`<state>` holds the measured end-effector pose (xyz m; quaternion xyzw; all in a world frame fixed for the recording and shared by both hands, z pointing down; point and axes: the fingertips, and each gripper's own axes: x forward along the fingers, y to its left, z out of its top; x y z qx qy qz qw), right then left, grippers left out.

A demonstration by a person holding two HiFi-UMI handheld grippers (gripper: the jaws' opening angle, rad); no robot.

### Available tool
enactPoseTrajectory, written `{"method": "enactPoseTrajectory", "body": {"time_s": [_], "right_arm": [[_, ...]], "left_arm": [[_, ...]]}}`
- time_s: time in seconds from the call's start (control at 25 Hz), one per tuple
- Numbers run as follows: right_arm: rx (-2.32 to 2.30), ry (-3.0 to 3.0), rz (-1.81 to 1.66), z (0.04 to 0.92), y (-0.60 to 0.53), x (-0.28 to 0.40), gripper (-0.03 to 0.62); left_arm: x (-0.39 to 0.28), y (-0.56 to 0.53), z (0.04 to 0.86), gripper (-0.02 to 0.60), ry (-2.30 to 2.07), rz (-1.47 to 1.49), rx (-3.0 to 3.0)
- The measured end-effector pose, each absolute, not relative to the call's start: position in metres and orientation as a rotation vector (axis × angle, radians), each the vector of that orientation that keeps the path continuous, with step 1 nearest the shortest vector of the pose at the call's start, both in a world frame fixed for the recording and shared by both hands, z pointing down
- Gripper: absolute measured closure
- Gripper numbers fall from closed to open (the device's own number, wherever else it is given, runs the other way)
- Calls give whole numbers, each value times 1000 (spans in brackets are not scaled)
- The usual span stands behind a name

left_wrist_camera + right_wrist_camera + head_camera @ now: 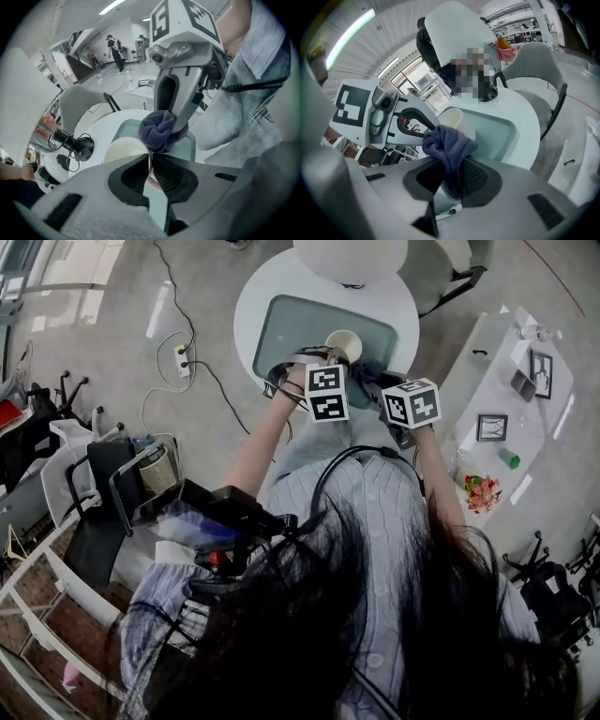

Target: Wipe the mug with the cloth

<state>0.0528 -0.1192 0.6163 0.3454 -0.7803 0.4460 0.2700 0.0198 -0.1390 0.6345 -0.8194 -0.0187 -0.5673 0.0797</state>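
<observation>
A cream mug [344,343] is held over the teal tray [281,329] on the round white table. My left gripper [328,356] is shut on the mug's wall; in the left gripper view the jaws [150,161] pinch the thin rim of the mug [123,151]. My right gripper [377,381] is shut on a dark blue cloth [371,372]. The bunched cloth [446,147] rises out of the right gripper [452,177] and presses against the mug's side [457,123]. From the left gripper view the cloth [161,131] touches the mug from the right.
A pale chair [352,254] stands behind the round table [253,296]. A power strip with cables [183,360] lies on the floor to the left. A white side table [511,362] with frames and flowers [481,491] stands on the right. Black chairs [103,493] crowd the lower left.
</observation>
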Motion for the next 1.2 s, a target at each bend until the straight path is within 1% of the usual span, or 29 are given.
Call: {"method": "enactPoseTrajectory", "body": {"time_s": [0.2,0.44,0.56,0.84,1.2], "right_arm": [[901,-2108,1191,616,-120,52,496],[874,-2110,1186,618,-120,49,496],[871,-2111,1186,619,-121,46,496],[882,-2108,1192,619,-125,43,496],[882,-2105,1194,622,-128,46,496]], "left_arm": [[14,-136,636,541,-244,-1678,-2335],[-3,-135,639,541,-526,-1585,-2137],[-6,-137,639,541,-566,-1560,-2093],[2,-136,633,540,-370,-1632,-2269],[17,-144,620,540,20,-1718,-2496]]}}
